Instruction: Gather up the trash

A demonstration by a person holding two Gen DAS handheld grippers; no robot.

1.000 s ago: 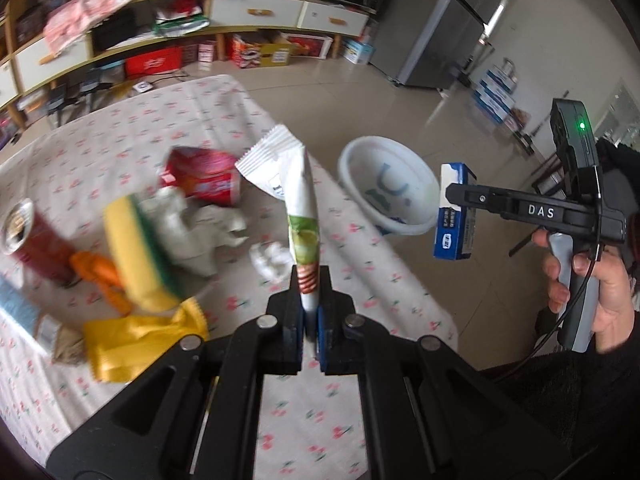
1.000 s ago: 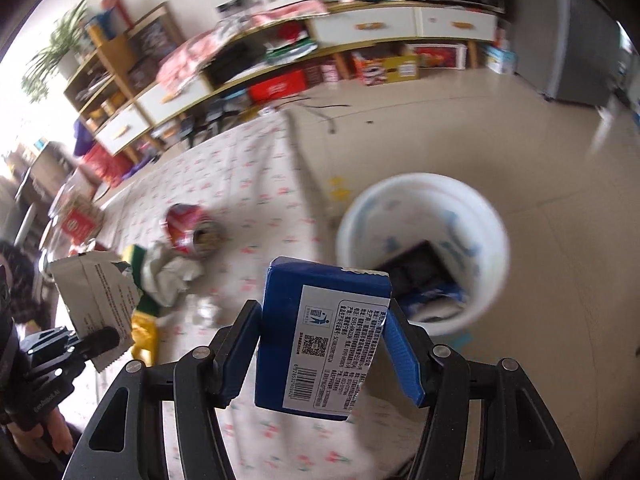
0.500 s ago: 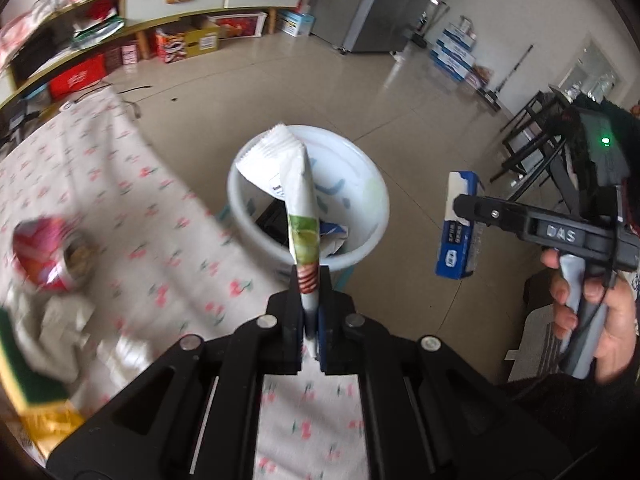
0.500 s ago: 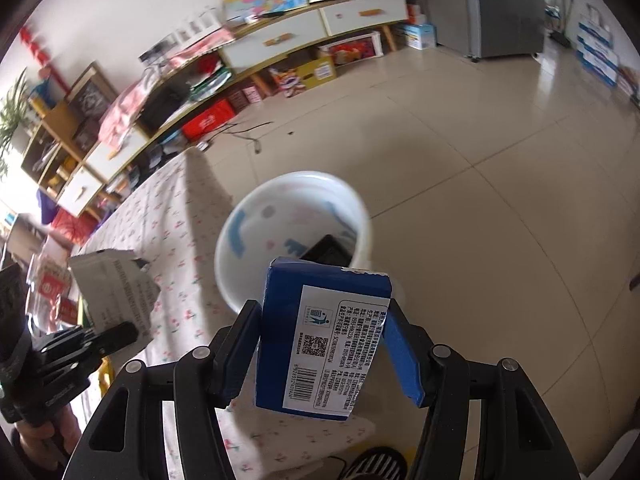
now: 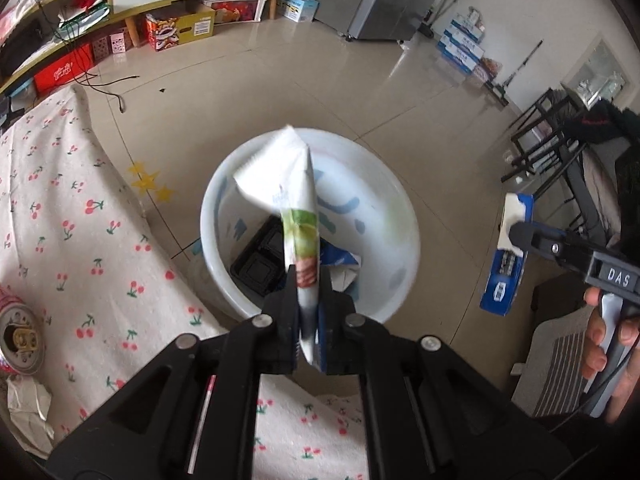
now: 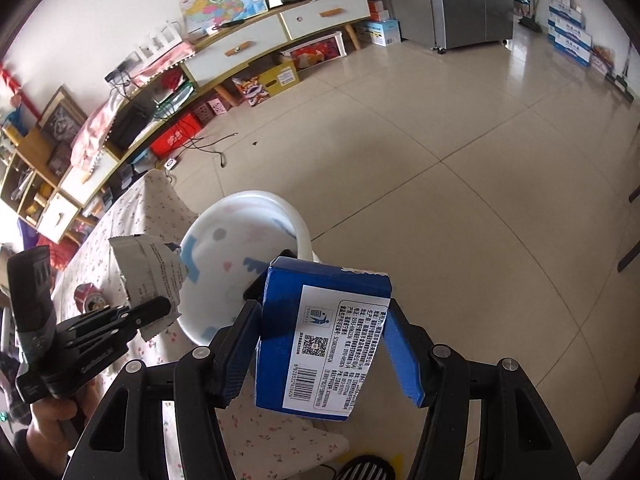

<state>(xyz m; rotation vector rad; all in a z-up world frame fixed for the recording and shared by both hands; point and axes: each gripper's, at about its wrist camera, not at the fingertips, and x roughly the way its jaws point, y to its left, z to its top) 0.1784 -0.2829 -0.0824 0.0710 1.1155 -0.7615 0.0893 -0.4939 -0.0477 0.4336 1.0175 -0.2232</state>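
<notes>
My left gripper [image 5: 308, 304] holds a white and green snack wrapper [image 5: 298, 216] upright, directly over the white plastic bin [image 5: 408, 216] on the floor. Its jaws are opening, with the wrapper's lower end still pinched between the pads. The right gripper [image 6: 322, 312] is shut on a blue carton [image 6: 320, 340] with a white barcode label, just right of the bin's rim [image 6: 296, 216]. In the left wrist view this carton [image 5: 506, 264] hangs at the right, held by the right gripper [image 5: 520, 236]. The right wrist view shows the wrapper [image 6: 148, 276] in the left gripper [image 6: 160, 308].
A black tray [image 5: 260, 260] and a blue scrap lie inside the bin. The table with the cherry-print cloth [image 5: 80, 240] borders the bin on the left, bearing a red can [image 5: 16, 336] and crumpled paper [image 5: 28, 400]. Dark chairs [image 5: 560, 132] stand at the right.
Both grippers swung from above the table to the bin. The wrapper now stands over the bin's middle, and the left jaws have parted slightly. The blue carton has come closer to the rim.
</notes>
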